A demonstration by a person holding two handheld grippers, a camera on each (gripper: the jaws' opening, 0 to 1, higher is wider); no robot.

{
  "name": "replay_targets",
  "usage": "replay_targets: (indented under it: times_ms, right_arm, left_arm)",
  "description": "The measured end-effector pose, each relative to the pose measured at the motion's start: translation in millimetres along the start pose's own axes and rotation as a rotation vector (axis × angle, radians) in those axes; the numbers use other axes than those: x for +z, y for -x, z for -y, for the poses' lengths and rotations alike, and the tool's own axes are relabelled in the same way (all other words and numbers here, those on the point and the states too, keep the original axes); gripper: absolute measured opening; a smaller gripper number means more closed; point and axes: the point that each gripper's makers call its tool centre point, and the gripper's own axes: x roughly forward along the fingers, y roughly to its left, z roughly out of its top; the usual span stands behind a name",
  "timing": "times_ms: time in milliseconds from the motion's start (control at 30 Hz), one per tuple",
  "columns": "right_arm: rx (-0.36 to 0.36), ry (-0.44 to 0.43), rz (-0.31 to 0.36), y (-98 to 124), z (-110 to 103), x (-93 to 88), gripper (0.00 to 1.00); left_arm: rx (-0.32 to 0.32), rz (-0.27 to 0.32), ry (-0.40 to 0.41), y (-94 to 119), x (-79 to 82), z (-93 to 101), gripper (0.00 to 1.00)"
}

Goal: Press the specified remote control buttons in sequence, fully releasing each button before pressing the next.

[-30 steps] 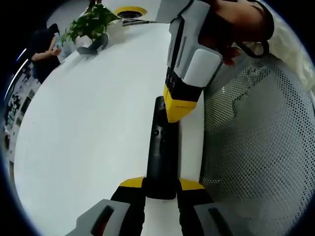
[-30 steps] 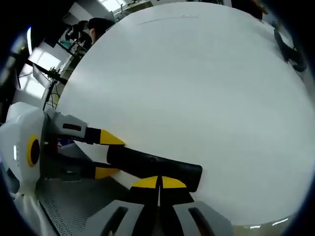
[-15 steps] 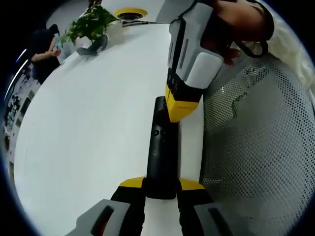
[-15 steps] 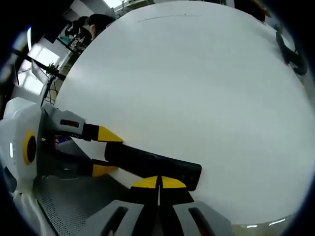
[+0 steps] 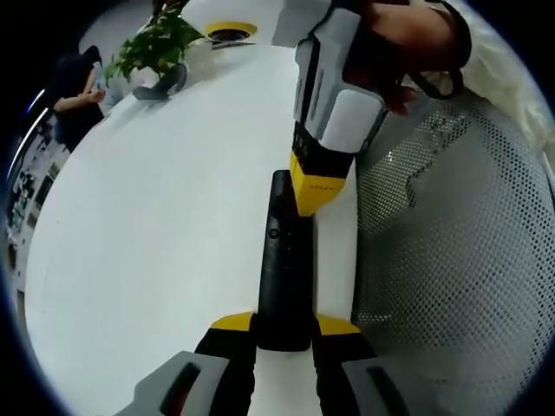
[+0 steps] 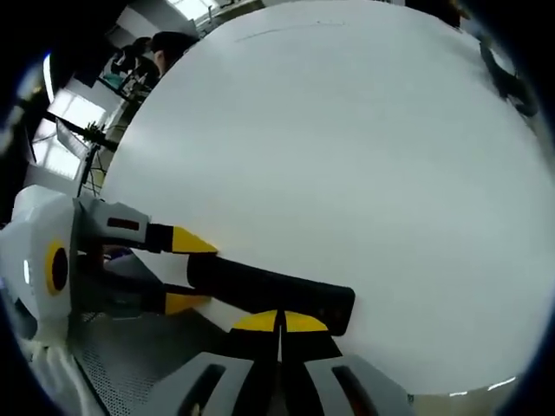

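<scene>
We hold the black remote control (image 5: 282, 269) flat on the white table (image 5: 156, 225), close to the edge beside a mesh chair (image 5: 451, 260); the left gripper (image 5: 284, 334) pinches its near end, one yellow-tipped jaw on each long side, and the right gripper view shows that grip from the side; the right gripper (image 6: 279, 325) has its two jaws pressed together into a single blunt point, which sits on the top face of the remote toward its far end, and in the left gripper view that point comes down just past a small round button (image 5: 274, 232). We judge that a press is under way or about to be; whether a button is actually down we cannot tell. To do it well, we keep the left pinch firm so the remote does not tip or slide toward the table edge; we push straight down with the closed tip, on one button alone; we then lift until the tip is plainly clear of the face before moving along to the next; we keep the remote on the table and in both views.
</scene>
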Motion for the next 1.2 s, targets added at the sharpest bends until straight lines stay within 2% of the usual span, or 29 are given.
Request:
replay_targets:
  times_ms: [133,300,467,600,1200]
  right_arm:
    - [-0.012,0.017,0.014,0.2,-2.8,-0.7,0.00]
    - [0.015,-0.056,0.048,2.6,-0.5,-0.4,0.00]
    - [-0.013,-0.065,0.047,4.8,5.4,-2.1,0.00]
    - [-0.003,-0.071,0.073,9.2,3.8,6.4,0.00]
    - [-0.040,0.008,0.023,1.3,0.4,7.6,0.00]
  left_arm:
    - [-0.001,0.000,0.000,0.1,0.1,0.2,0.24]
    - [-0.003,0.001,-0.002,0.2,0.0,0.1,0.24]
    - [-0.004,0.003,-0.003,0.4,0.0,0.1,0.24]
    - [-0.004,-0.001,-0.007,0.3,0.1,0.4,0.24]
    - [-0.006,0.004,-0.005,0.3,0.0,0.1,0.24]
